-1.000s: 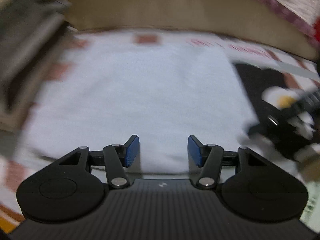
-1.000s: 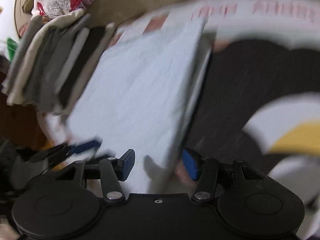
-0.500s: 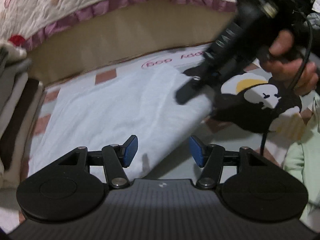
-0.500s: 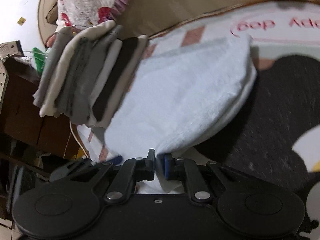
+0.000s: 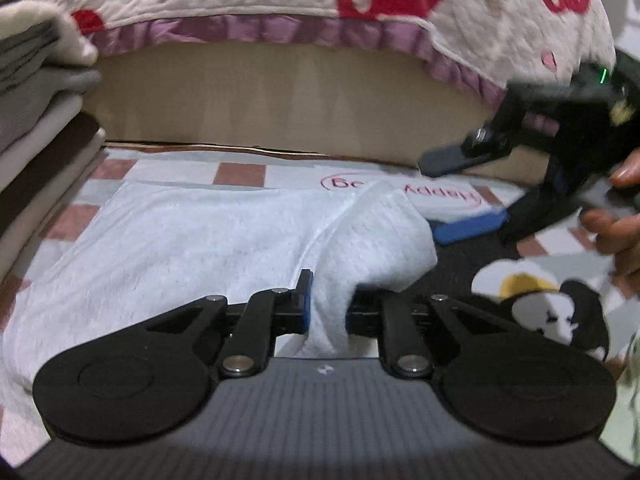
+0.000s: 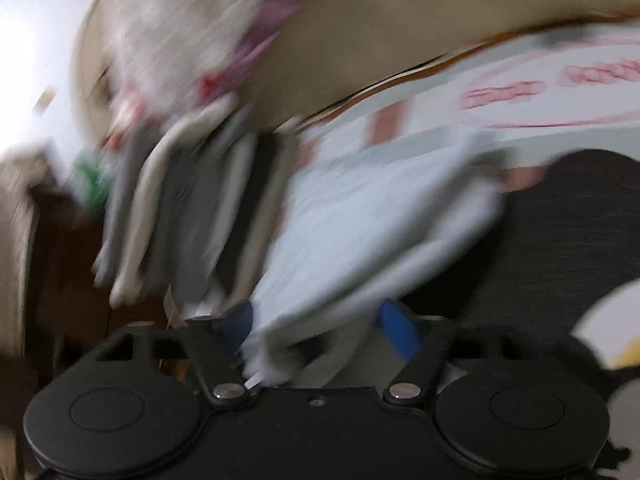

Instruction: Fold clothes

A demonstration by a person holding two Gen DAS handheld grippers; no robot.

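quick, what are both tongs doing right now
Left tongs: shut on a fold of the white fleecy garment.
Right tongs: open, holding nothing; the view is blurred, with white cloth lying between the fingers.

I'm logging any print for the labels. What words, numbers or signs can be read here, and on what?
"Happy", seen upside down in pink on the mat.
Pink word in an oval outline beside it on the mat: partly covered by the white garment, not readable.
Right wrist view: pink lettering on the mat, too blurred to read.
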